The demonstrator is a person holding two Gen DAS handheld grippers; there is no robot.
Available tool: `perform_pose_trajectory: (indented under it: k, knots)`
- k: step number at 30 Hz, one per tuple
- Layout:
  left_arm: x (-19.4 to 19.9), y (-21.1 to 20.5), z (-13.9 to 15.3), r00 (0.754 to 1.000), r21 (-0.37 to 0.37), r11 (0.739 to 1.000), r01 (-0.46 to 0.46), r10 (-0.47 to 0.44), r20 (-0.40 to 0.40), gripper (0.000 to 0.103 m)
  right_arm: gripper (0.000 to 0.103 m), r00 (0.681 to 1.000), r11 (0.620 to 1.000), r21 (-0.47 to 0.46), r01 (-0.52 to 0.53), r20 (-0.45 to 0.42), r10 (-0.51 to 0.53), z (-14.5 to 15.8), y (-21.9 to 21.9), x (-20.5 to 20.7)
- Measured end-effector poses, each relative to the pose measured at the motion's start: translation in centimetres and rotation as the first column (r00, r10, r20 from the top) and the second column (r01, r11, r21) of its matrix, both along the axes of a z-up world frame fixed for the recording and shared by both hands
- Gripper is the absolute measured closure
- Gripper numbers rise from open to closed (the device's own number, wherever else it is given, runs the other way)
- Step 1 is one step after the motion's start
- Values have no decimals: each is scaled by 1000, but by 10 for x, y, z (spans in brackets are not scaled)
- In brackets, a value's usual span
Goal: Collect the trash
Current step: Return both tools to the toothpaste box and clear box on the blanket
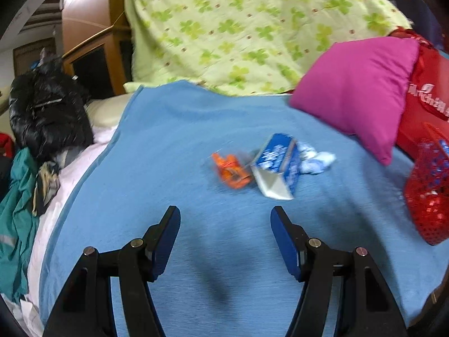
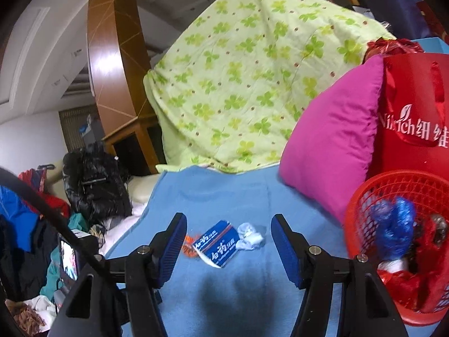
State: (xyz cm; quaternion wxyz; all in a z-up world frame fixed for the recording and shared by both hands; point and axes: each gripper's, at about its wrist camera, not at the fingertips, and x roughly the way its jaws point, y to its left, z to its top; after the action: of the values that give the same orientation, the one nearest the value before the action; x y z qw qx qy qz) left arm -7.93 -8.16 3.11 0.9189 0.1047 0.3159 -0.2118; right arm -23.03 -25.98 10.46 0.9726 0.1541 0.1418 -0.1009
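Soft blue fleece blanket (image 1: 174,146) carries rectangular blue-white cardboard box (image 1: 276,165), orange crinkled wrapper (image 1: 230,170), crumpled white tissue (image 1: 315,160). Left gripper (image 1: 226,221) and right gripper (image 2: 228,229) jaws spread wide, empty. Only right view shows inside red perforated plastic basket (image 2: 393,185): blue foil.

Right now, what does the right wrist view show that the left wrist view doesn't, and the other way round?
Only the right wrist view looks into the red perforated plastic basket, showing crumpled blue plastic and red wrapping inside.

Only the left wrist view shows the crumpled orange wrapper whole; in the right it is mostly hidden behind a finger.

Both show the blue-and-white cardboard box, the white crumpled tissue, the blue blanket, the magenta pillow, and open, empty grippers: left, right.
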Motion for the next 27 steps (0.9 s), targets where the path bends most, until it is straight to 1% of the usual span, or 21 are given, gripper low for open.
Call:
perform_pose_trajectory:
  k: [5,13,20,27]
  knots:
    - [14,14,-10,998,21,998,-52,53,-33,35,35,999,1000,3,-5,-47,5,-11,4,15]
    - [30,36,-23,988,71,989,-130,135,-74,35,35,994,998,54,-15,-104,20,-26,5,35]
    - [31,43,-23,987,70,988,-139,144,-77,35,35,987,998,54,-31,-154,39,-39,14,52]
    - [31,43,-22,988,72,988,-135,140,-71,35,35,984,997,61,-46,-169,56,-46,20,62]
